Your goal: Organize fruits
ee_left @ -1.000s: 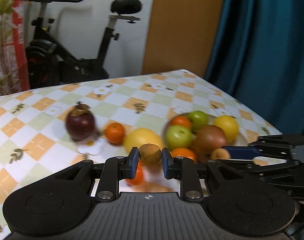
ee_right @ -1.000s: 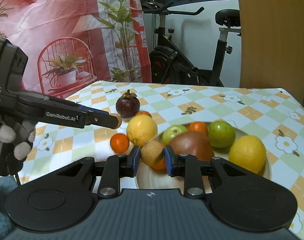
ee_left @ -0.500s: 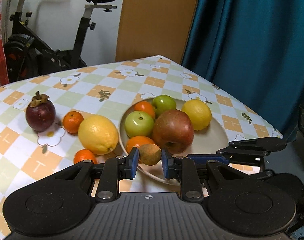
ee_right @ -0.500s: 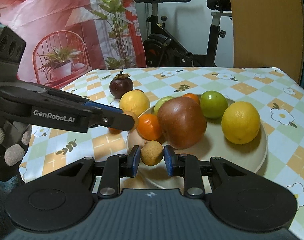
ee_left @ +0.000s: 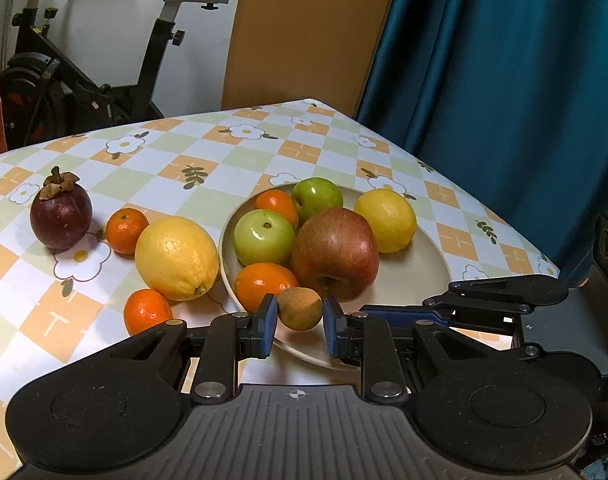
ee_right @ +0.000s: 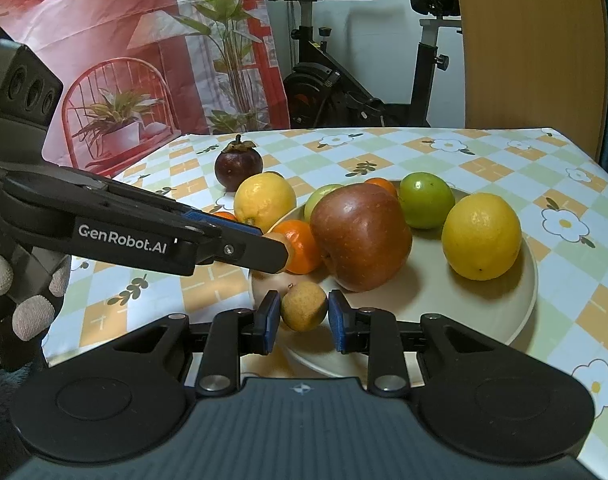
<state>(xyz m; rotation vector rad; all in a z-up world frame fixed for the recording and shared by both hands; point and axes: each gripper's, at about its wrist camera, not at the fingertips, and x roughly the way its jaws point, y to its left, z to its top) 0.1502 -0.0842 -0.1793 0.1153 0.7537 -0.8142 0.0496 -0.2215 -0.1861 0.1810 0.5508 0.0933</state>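
My left gripper [ee_left: 299, 314] is shut on a small brown round fruit [ee_left: 300, 307], held just over the near rim of the beige plate [ee_left: 420, 280]. My right gripper [ee_right: 304, 314] is shut on a second small brown fruit [ee_right: 303, 305] above the same rim, beside the left gripper's fingers [ee_right: 260, 250]. The plate holds a red apple [ee_right: 360, 236], a lemon [ee_right: 480, 236], two green apples [ee_left: 264, 237] and two oranges [ee_left: 264, 283]. On the cloth left of the plate lie a big lemon [ee_left: 177, 258], two mandarins [ee_left: 127, 225] and a mangosteen [ee_left: 61, 214].
The table [ee_left: 208, 148] has a checked, flowered cloth; its edges are close behind and to the right of the plate. An exercise bike [ee_right: 368, 92] stands behind the table, a teal curtain [ee_left: 504, 80] to the right. A gloved hand [ee_right: 28, 304] holds the left gripper.
The left gripper swung from the loose fruit on the cloth over to the plate's near rim with its fruit. The right gripper came closer to the plate, still gripping its fruit.
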